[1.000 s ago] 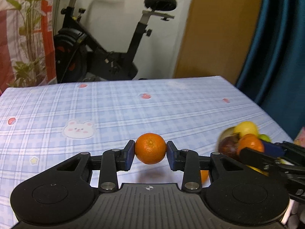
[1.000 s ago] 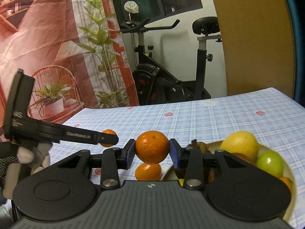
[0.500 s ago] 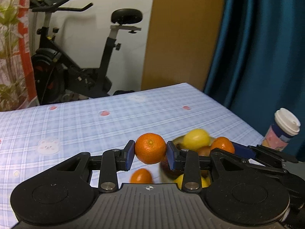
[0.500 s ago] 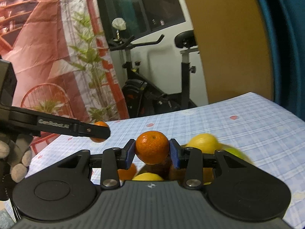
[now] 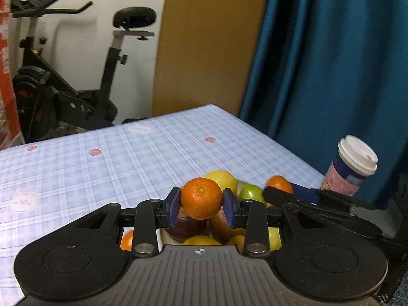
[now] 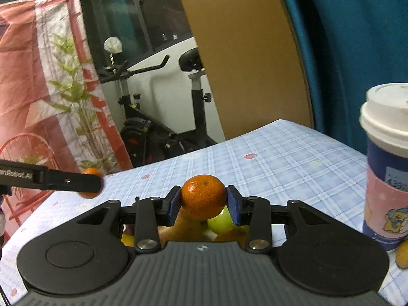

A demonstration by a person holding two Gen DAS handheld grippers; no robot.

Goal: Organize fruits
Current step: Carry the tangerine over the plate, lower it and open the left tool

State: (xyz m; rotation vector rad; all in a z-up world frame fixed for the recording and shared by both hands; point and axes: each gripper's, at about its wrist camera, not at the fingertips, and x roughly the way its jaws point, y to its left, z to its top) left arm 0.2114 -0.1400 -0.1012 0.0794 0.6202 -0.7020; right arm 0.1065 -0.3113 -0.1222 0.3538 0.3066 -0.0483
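My left gripper [image 5: 201, 202] is shut on an orange mandarin [image 5: 201, 201], held above a heap of fruit: a yellow lemon [image 5: 223, 179], a green apple [image 5: 251, 193], a dark red fruit [image 5: 187, 225]. My right gripper [image 6: 203, 201] is shut on a second mandarin [image 6: 203, 195], over a green apple [image 6: 221, 221] and other fruit half hidden under its body. In the left wrist view the right gripper's fingers [image 5: 285, 197] reach in from the right with their mandarin [image 5: 279, 184]. The right wrist view shows the left gripper's finger [image 6: 63, 179] at the left with its mandarin [image 6: 89, 173] behind.
A lidded paper cup [image 6: 387, 168] stands close on the right, near the table's right edge [image 5: 280, 142]. One more orange [image 5: 127, 239] lies on the blue checked tablecloth [image 5: 102, 168] left of the heap. An exercise bike [image 5: 63, 81] and blue curtain [image 5: 331, 63] stand beyond.
Both grippers, each still holding its mandarin, have swung right across the table to hang over the fruit heap. The paper cup has come into view and now looms close in the right wrist view.
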